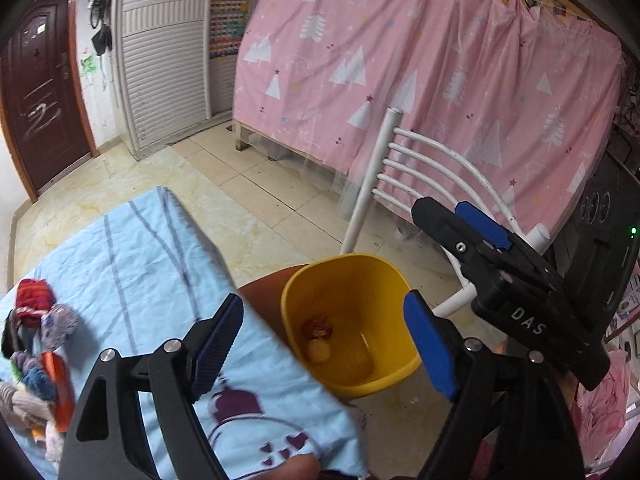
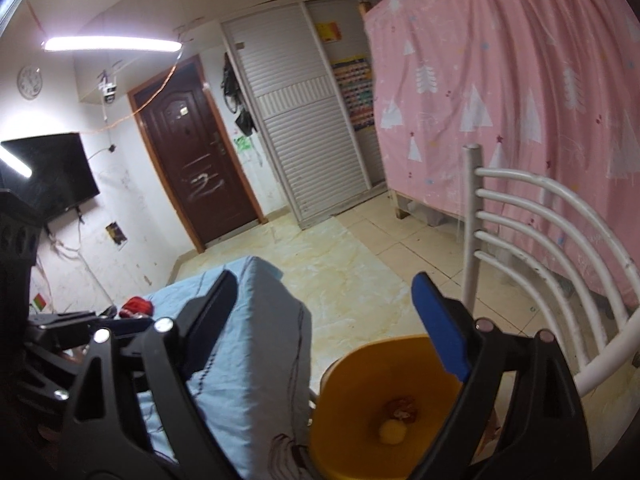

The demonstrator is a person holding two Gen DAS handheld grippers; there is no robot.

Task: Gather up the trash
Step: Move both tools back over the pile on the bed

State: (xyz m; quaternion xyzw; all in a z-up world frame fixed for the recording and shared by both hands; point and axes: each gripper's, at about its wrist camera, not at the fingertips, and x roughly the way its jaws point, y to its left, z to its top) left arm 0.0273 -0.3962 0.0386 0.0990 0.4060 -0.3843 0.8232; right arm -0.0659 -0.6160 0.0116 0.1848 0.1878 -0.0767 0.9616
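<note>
A small tiled room with a pink tree-print curtain (image 1: 440, 80) behind a white chair (image 1: 420, 160) and a table under a light blue cloth (image 1: 140, 260). Left wrist view: the left gripper (image 1: 324, 344) is spread wide and empty above a yellow bin (image 1: 304, 284) at five o'clock, which holds two scraps (image 1: 318, 340). A pile of mixed trash (image 1: 36, 352) lies on the cloth at eight o'clock; the right gripper (image 1: 440, 252) hangs at three o'clock, spread. Right wrist view: the right gripper (image 2: 320, 328) is open and empty over the bin (image 2: 340, 412) at five o'clock. This looks like a between-drops stage; the next move calls for reaching back to the pile.
</note>
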